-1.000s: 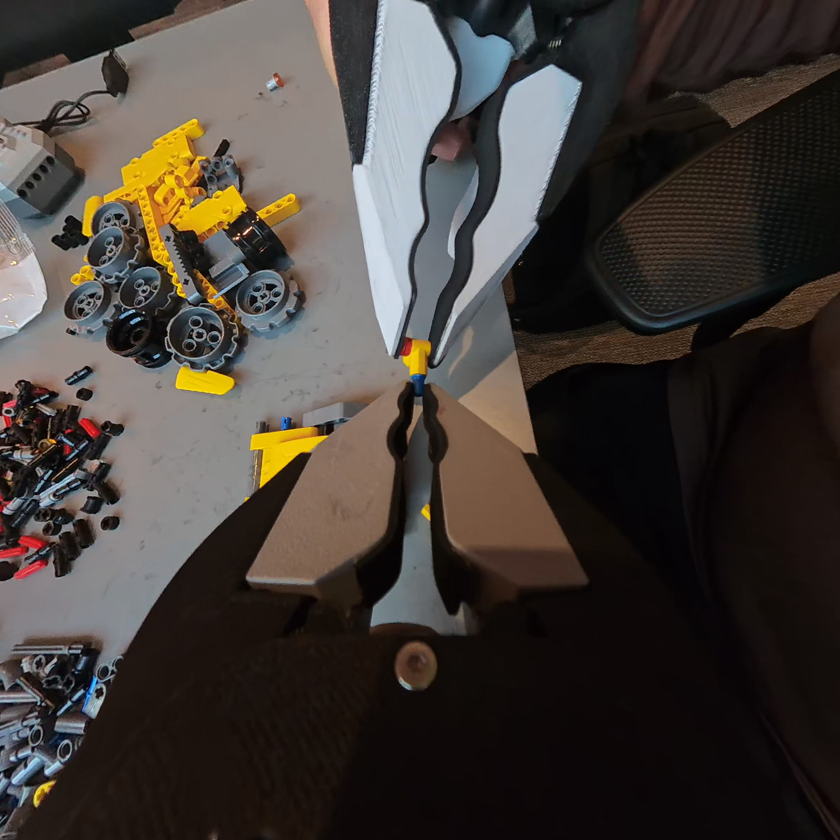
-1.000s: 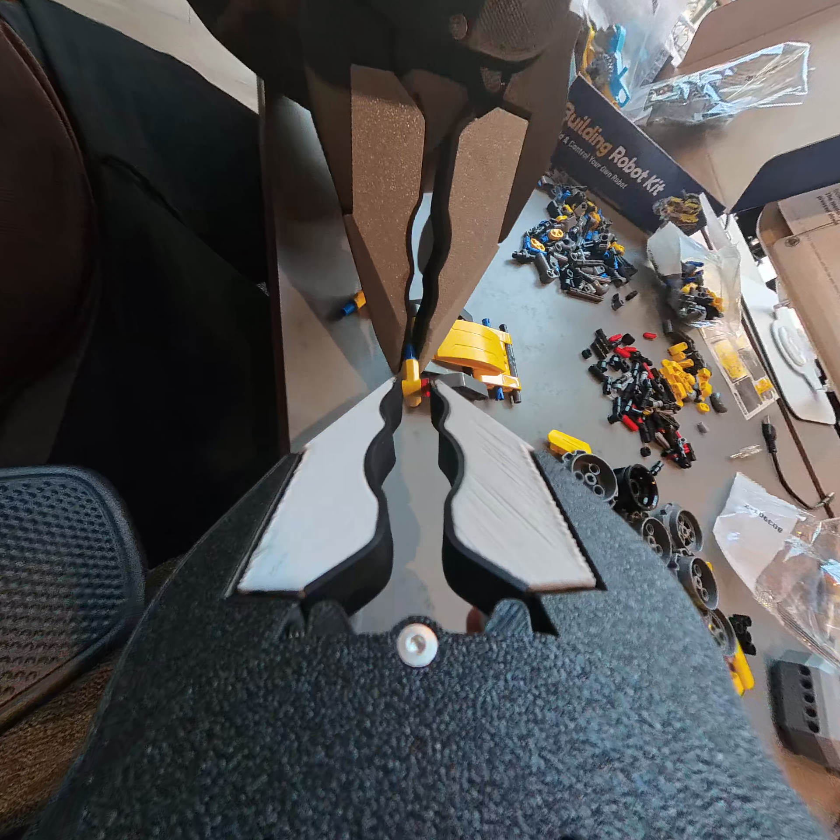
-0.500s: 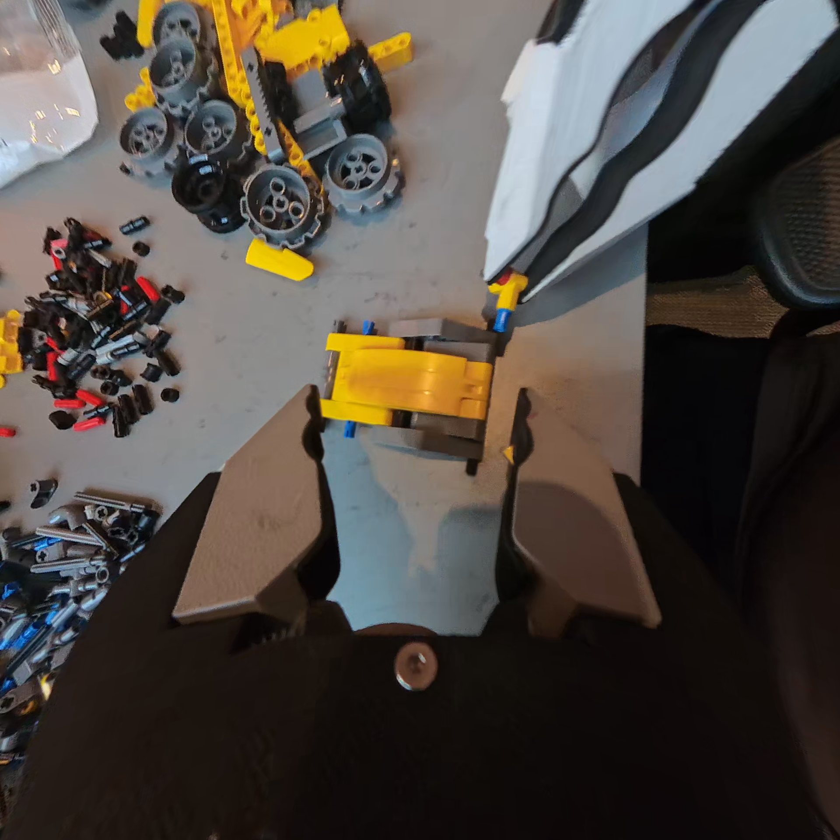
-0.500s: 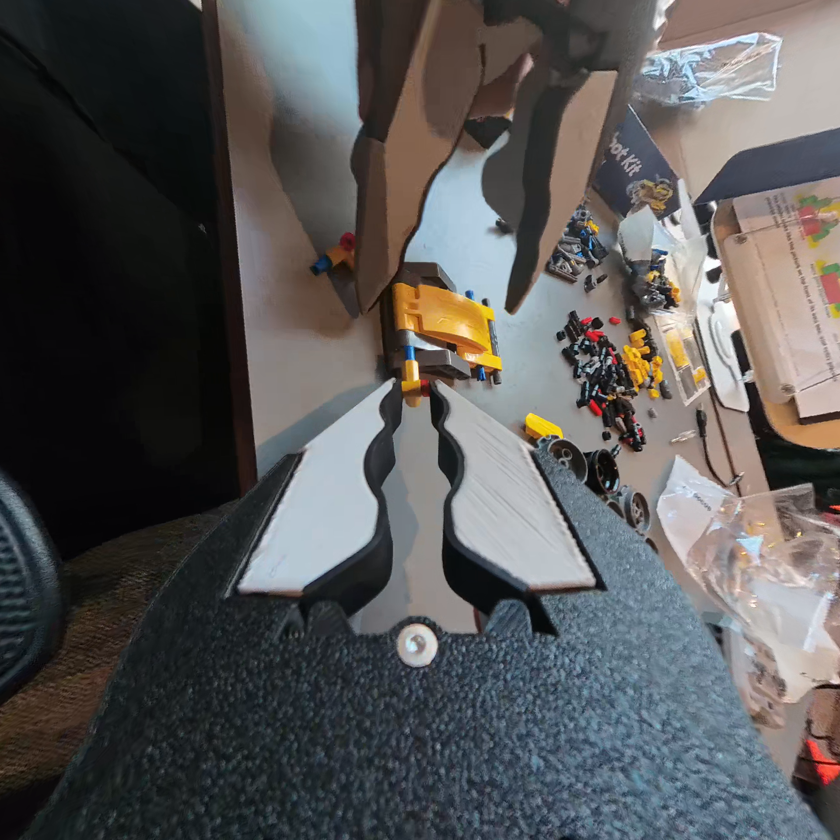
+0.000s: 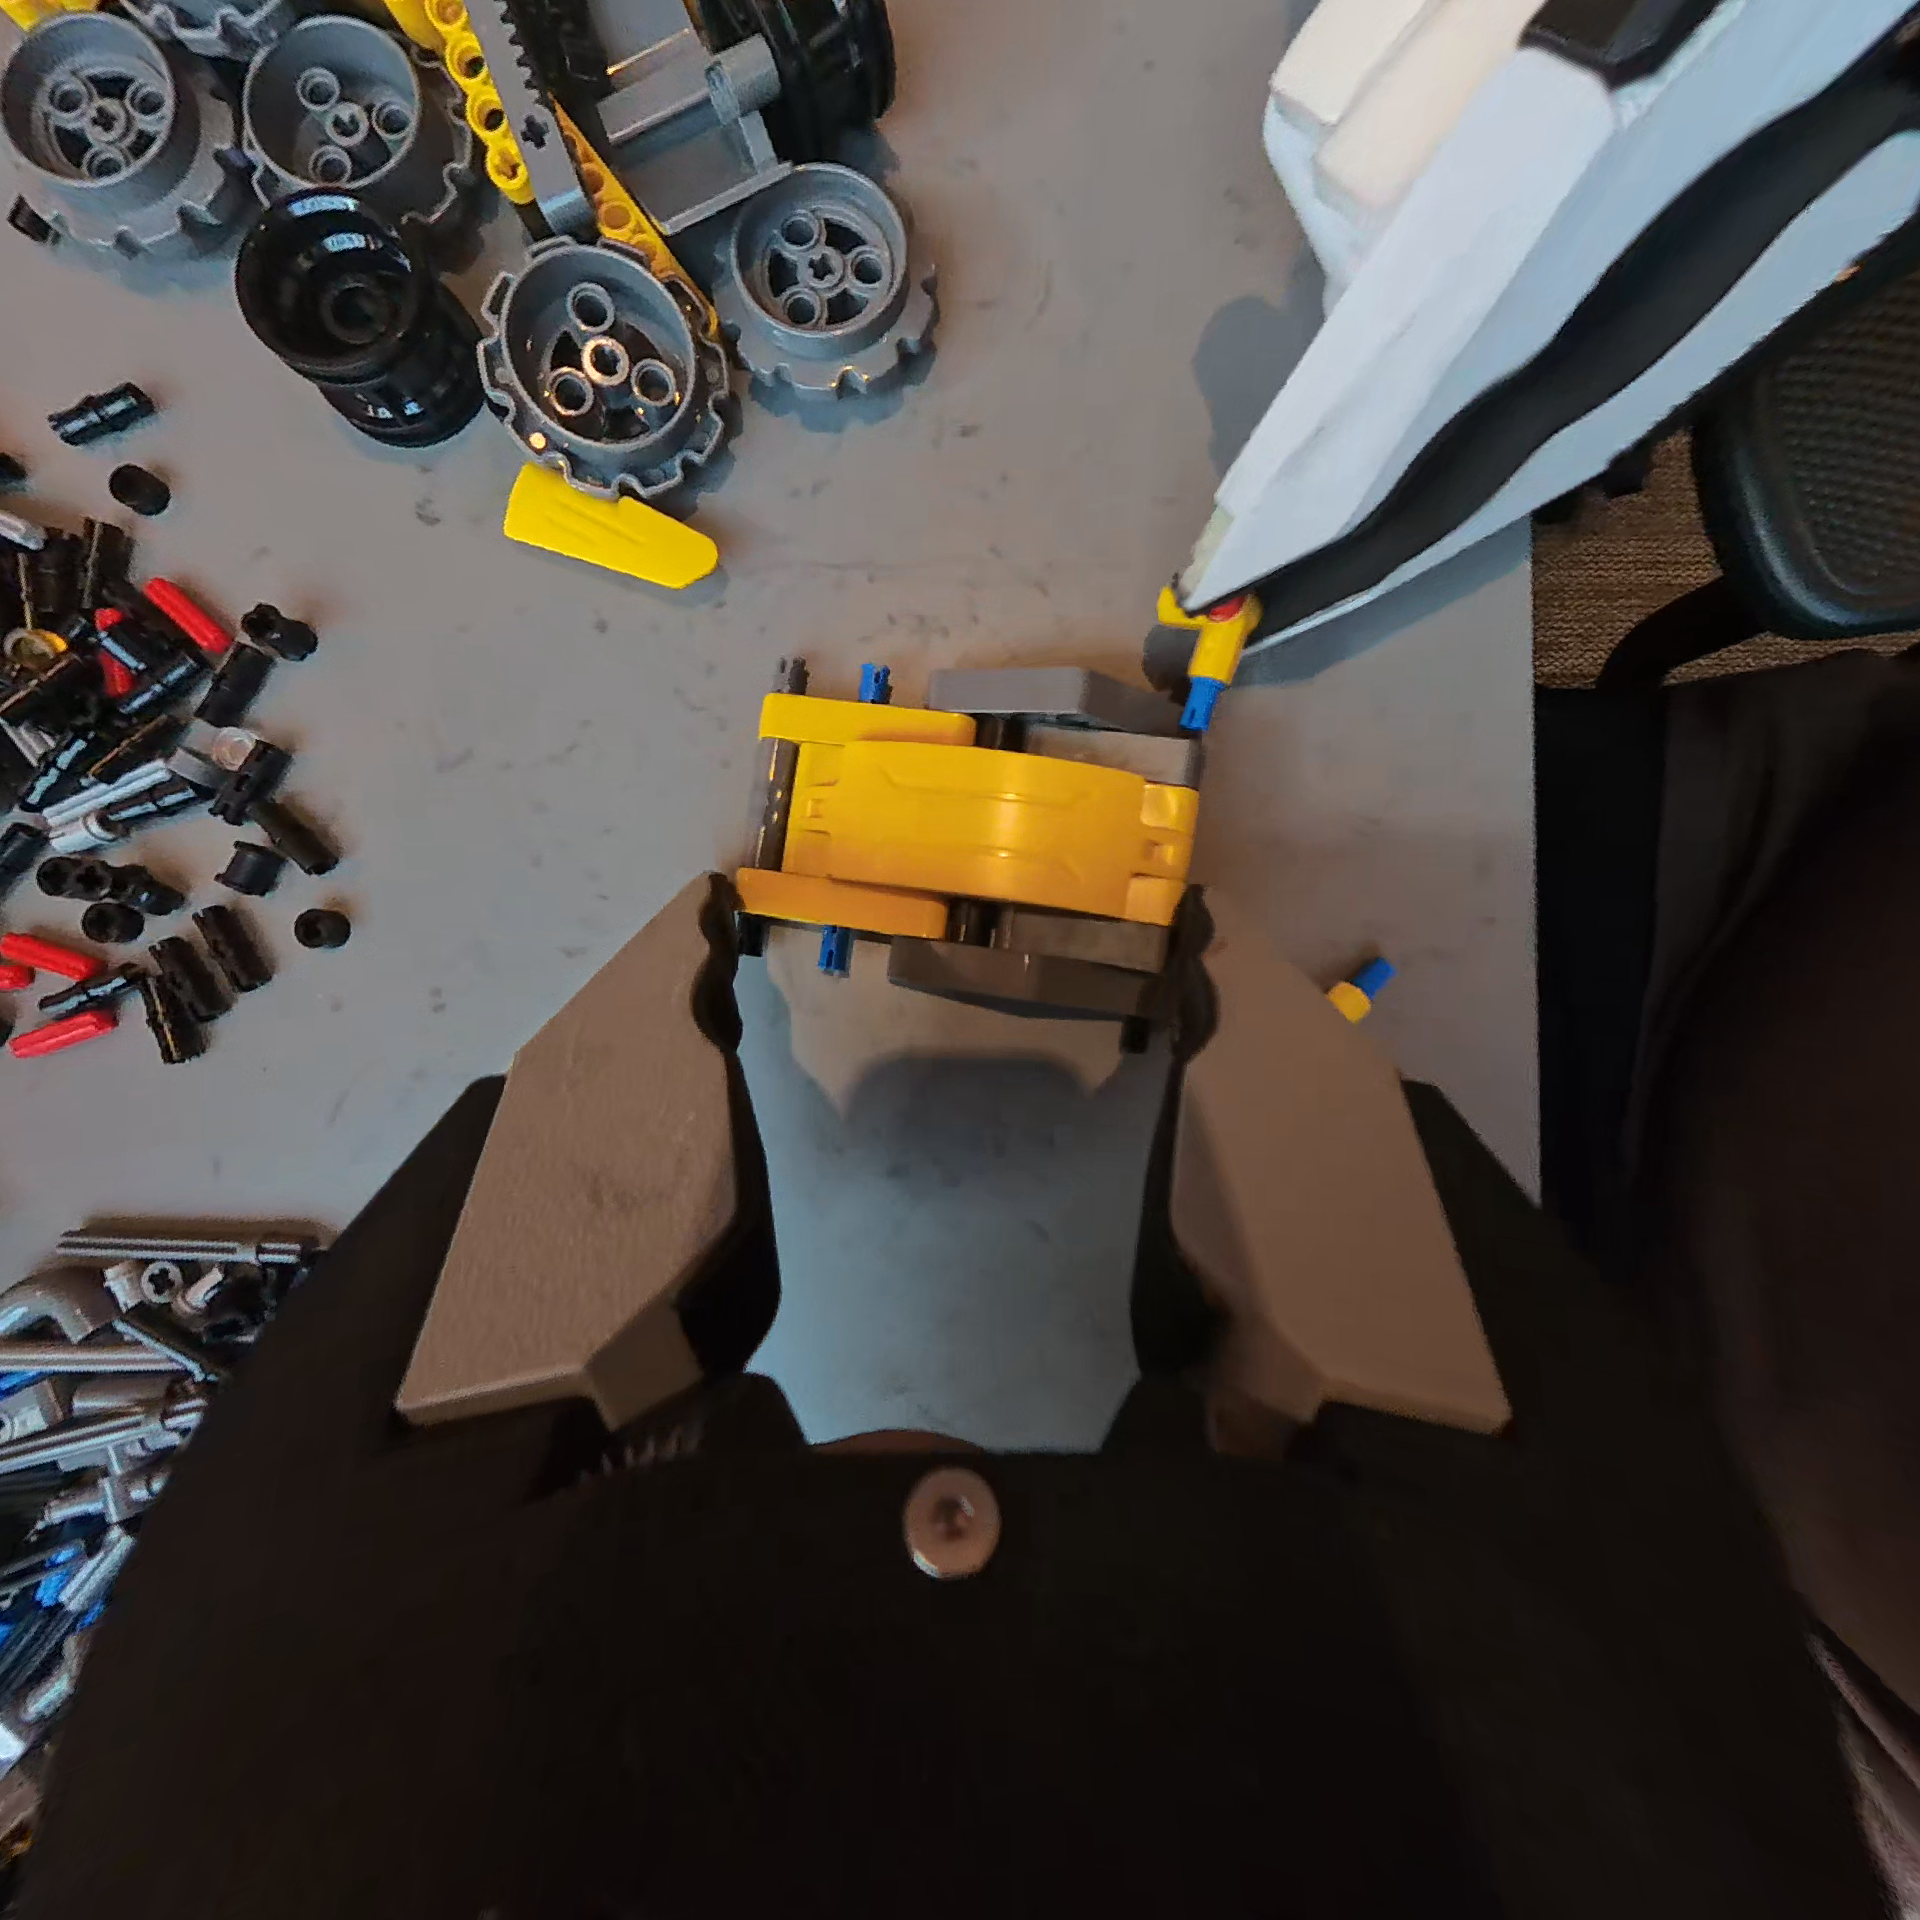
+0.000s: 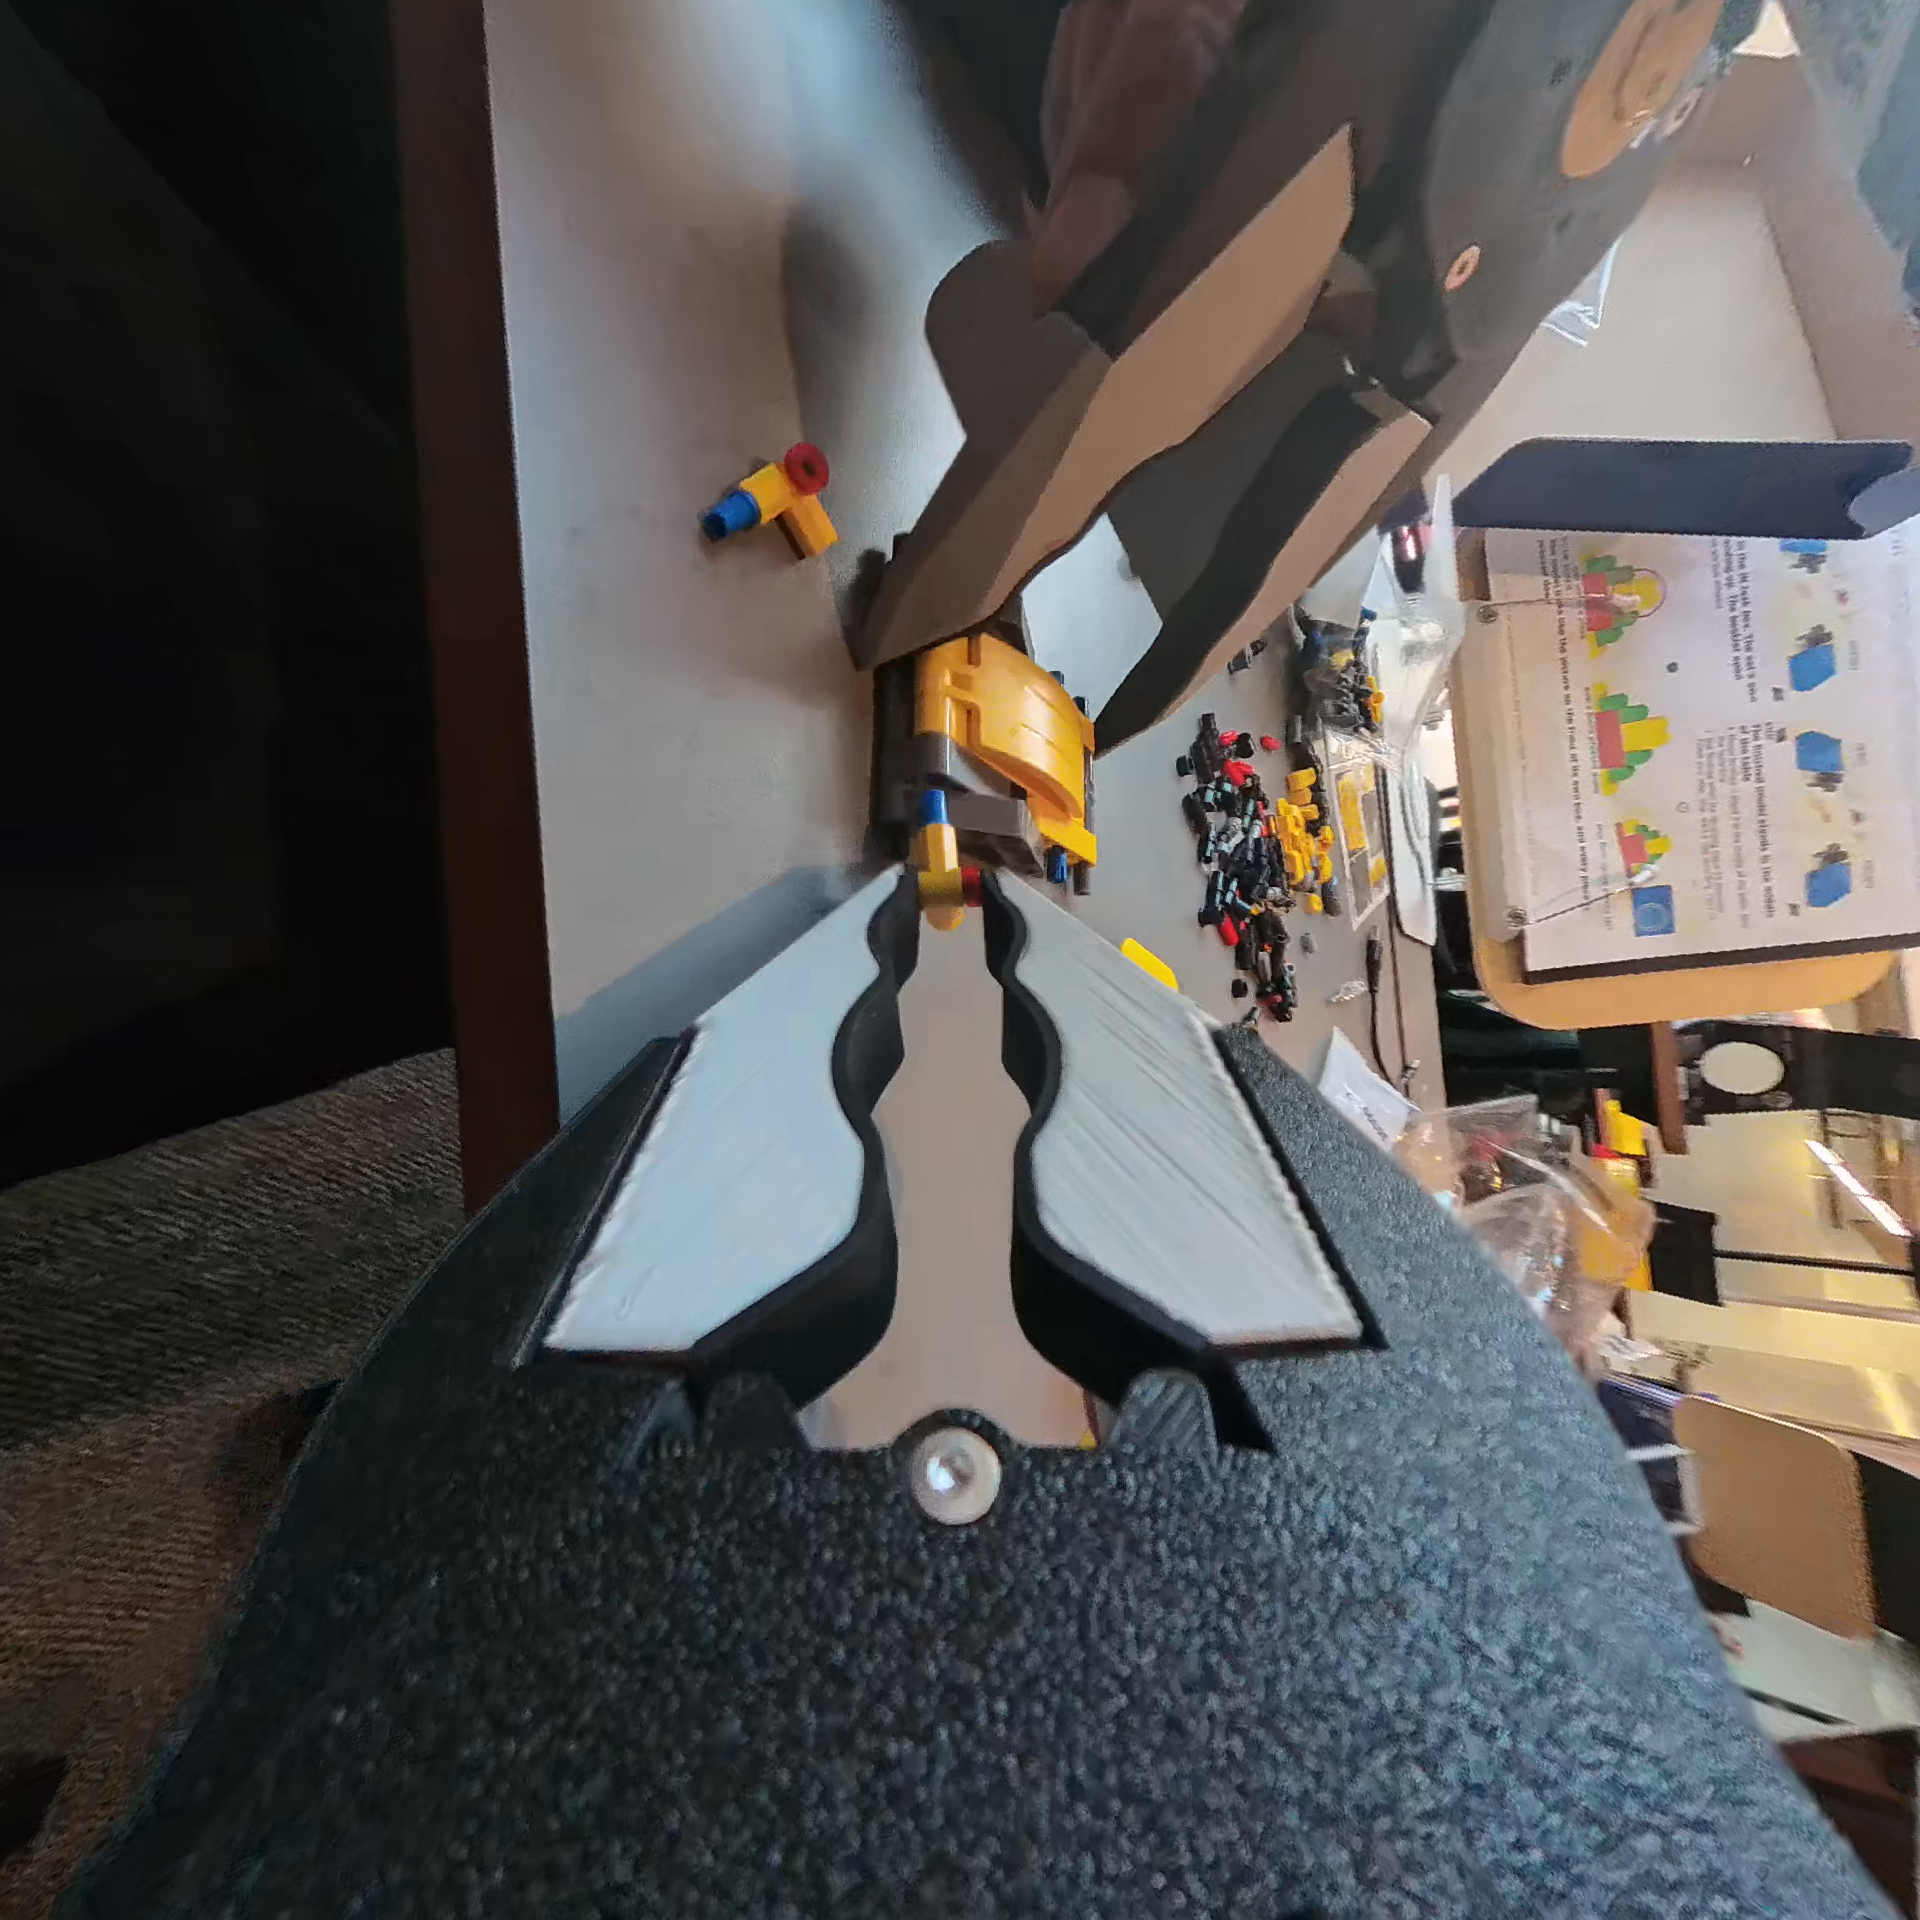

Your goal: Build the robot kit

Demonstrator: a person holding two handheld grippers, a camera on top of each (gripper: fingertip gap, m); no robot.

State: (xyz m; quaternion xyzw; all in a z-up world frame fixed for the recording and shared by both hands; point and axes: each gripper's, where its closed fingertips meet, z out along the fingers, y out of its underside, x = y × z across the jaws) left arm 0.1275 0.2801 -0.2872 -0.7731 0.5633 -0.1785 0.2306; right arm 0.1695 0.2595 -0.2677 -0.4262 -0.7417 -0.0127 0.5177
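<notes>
A yellow and grey brick assembly [image 5: 977,831] lies on the grey table [image 5: 935,540]. My left gripper [image 5: 954,930] is open wide, with its brown fingertips [image 5: 707,935] at the two near corners of the assembly. I cannot tell if they touch it. My right gripper [image 6: 948,891] is shut on a small yellow connector with a blue pin and a red piece [image 6: 935,862]. It holds the pin at the assembly's [image 6: 997,748] grey corner. The connector also shows in the left wrist view [image 5: 1210,649] under the white fingers [image 5: 1403,416]. The left gripper [image 6: 992,691] straddles the assembly in the right wrist view.
A second small yellow, blue and red piece [image 6: 774,504] lies by the table edge [image 5: 1536,935]. Grey and black wheels [image 5: 603,364], a yellow wedge [image 5: 608,535], a pile of black and red pins [image 5: 135,727] and grey axles [image 5: 104,1351] lie left. A mesh chair [image 5: 1829,499] stands right. Left tips to right tips: about 6 cm.
My left gripper let go of the connector's pin, opened wide and dropped to the assembly. My right gripper kept the connector and carried it to the assembly's corner.
</notes>
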